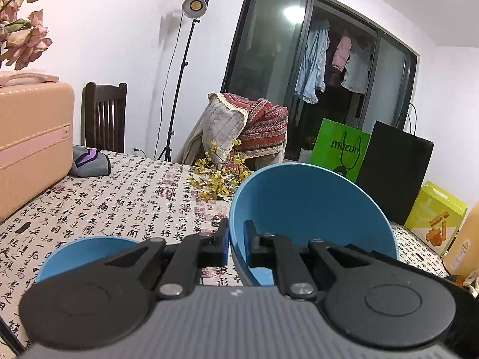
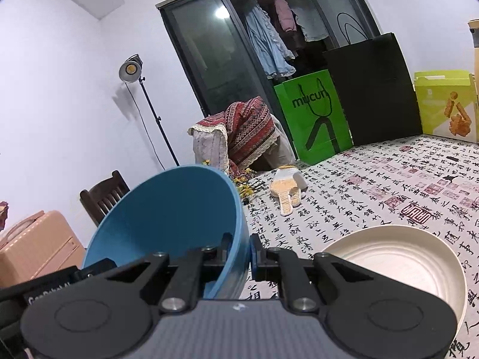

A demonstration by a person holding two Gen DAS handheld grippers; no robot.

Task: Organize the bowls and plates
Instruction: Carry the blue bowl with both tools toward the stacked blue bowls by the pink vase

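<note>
A large blue bowl (image 1: 308, 209) (image 2: 167, 218) hangs tilted above the calligraphy-print tablecloth (image 1: 134, 197), held from both sides. My left gripper (image 1: 236, 239) is shut on its left rim, one finger inside the wall and one outside. On the opposite rim my right gripper (image 2: 241, 248) is shut the same way. A smaller blue bowl (image 1: 86, 254) sits on the table below and left of the left gripper. A white ridged bowl (image 2: 404, 263) stands on the table just right of the right gripper.
A pink suitcase (image 1: 33, 149) fills the table's left side. Yellow flower sprigs (image 1: 218, 179) and a knitted toy (image 2: 287, 185) lie further back. A green bag (image 2: 311, 119), a black bag (image 2: 374, 89) and a snack box (image 2: 446, 104) line the far edge.
</note>
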